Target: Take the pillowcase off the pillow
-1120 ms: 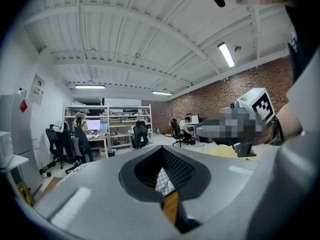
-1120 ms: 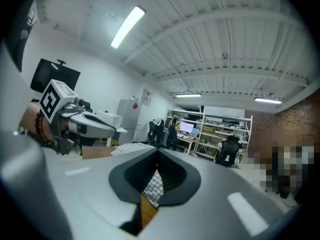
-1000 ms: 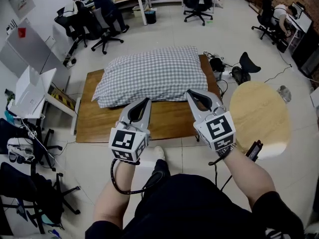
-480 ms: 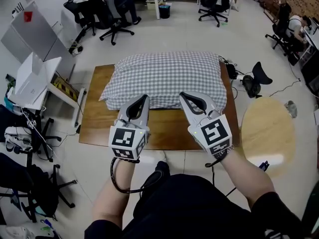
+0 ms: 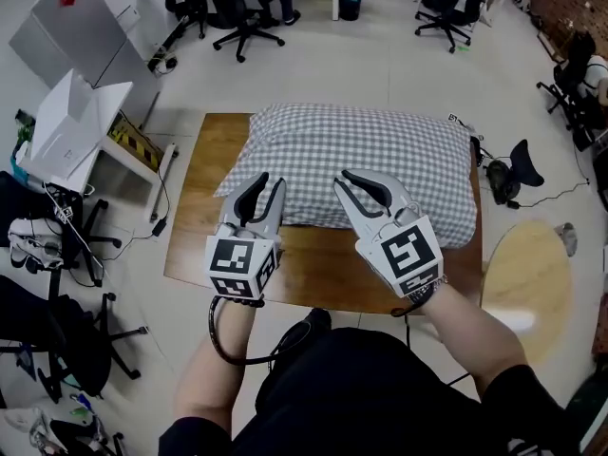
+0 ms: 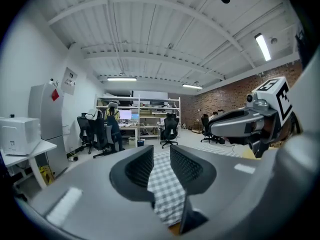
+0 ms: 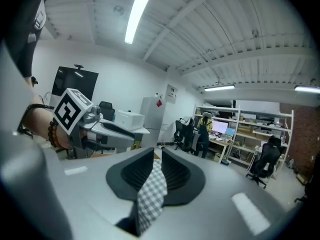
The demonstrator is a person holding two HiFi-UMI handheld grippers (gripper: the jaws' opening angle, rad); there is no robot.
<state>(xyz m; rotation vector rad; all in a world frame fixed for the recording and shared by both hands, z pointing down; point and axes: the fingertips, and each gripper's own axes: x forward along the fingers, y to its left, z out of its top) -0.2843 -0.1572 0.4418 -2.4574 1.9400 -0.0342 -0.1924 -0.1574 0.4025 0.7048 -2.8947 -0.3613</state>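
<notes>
Pillowcase, a grey-and-white check, is still on the pillow, which lies flat on a low wooden board on the floor. The pillow covers the far and right parts of the board and leaves a strip of bare wood along the near edge and at the left.

Both grippers are held out level over the near edge of the pillow, side by side and a little apart. The left gripper is over the pillow's near left corner, and the right gripper is near the middle of its near edge.

In the left gripper view, the left gripper's jaws have just been opening and stand a little apart. The checked fabric shows through the gap, but the pads do not press on it. In the right gripper view, the right gripper's jaws have also just been opening, to a narrower slit. The check shows through that gap too, and the jaws grasp nothing.

Well to the right of the board, a round wooden tabletop lies on the floor. Office chairs stand at the far side of the room, and a white machine sits on a stand at the left.
</notes>
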